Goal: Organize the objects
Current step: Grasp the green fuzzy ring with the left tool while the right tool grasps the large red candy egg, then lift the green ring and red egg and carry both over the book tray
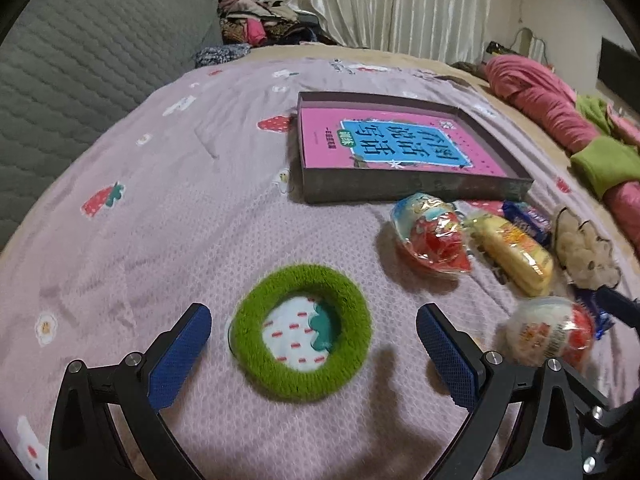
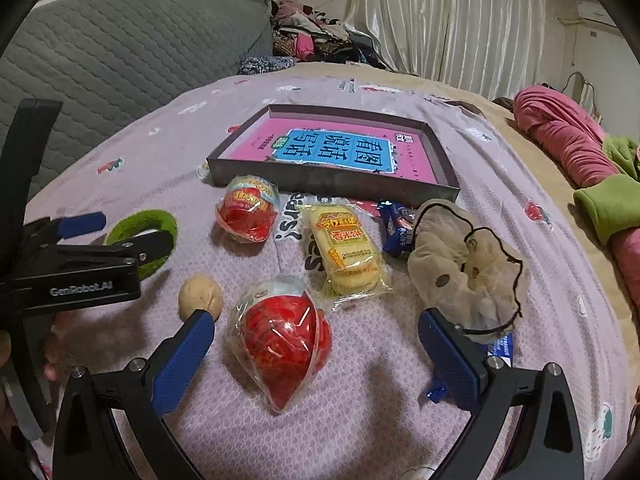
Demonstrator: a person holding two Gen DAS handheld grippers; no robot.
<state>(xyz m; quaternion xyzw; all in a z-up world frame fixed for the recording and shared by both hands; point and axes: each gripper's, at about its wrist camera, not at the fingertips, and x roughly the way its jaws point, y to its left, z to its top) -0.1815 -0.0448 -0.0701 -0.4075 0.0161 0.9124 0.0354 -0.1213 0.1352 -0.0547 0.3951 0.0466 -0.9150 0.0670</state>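
Note:
A green fuzzy ring [image 1: 300, 330] lies on the pink bedspread between the fingers of my open left gripper [image 1: 314, 338]; it also shows in the right wrist view [image 2: 154, 222]. My open right gripper [image 2: 316, 346] straddles a red wrapped snack [image 2: 286, 336]. A shallow dark box [image 1: 400, 190] holds a pink book [image 1: 384, 140]. A second red wrapped snack [image 2: 248, 210], a yellow cake packet [image 2: 348, 252], a beige plush scrunchie [image 2: 466, 264], a blue wrapper [image 2: 396, 226] and a small tan ball [image 2: 200, 296] lie in front of the box.
A grey quilted headboard [image 1: 80, 60] stands at the left. Piled clothes [image 1: 260, 20] lie at the back by a curtain. Pink and green bedding [image 2: 580, 152] lies at the right. The left gripper body [image 2: 72, 268] shows at the left of the right wrist view.

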